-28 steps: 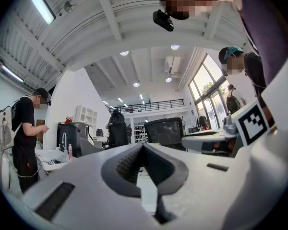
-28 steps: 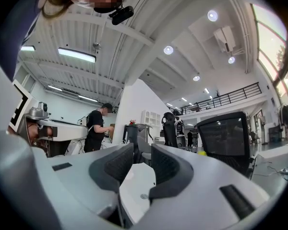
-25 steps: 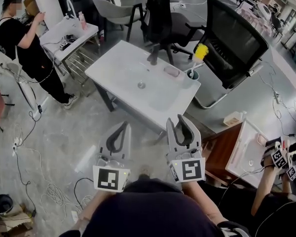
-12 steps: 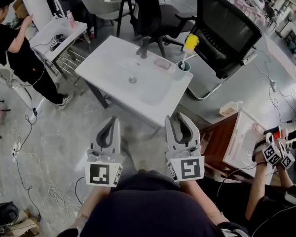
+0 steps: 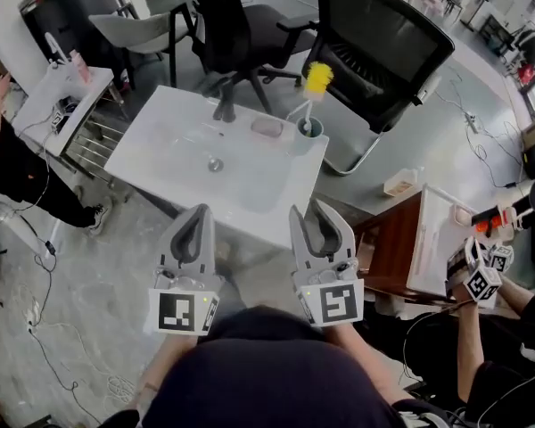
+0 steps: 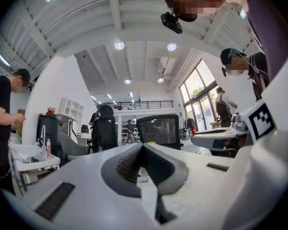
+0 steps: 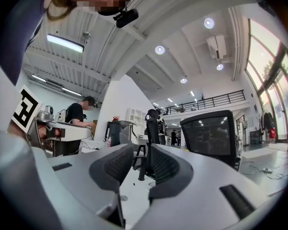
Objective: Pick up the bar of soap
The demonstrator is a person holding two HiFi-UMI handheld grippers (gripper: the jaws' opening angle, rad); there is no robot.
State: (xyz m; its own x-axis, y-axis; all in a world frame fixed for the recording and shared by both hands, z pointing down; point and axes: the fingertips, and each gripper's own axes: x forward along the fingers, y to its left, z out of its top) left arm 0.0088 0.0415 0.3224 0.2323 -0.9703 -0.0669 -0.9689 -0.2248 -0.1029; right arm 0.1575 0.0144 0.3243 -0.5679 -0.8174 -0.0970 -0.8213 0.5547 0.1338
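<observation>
Hovering short of the white washbasin table (image 5: 160, 163).
Your left gripper (image 5: 196, 212) is clenched on nothing, your right gripper (image 5: 310, 212) parted and empty; the pale pink bar of soap (image 5: 267, 127) lies beside the black tap (image 5: 225, 105), too small to show detail.

An open lab-office: chairs (image 5: 383, 38), desks (image 5: 58, 96) and loose cables (image 5: 47, 261) on a bare floor (image 5: 107, 275). A mezzanine rail (image 6: 139, 103) and tall windows (image 6: 198, 87) show behind.

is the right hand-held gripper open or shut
Open: the right hand-held gripper shows a clear gap between its jaws, with nothing held in it.
</observation>
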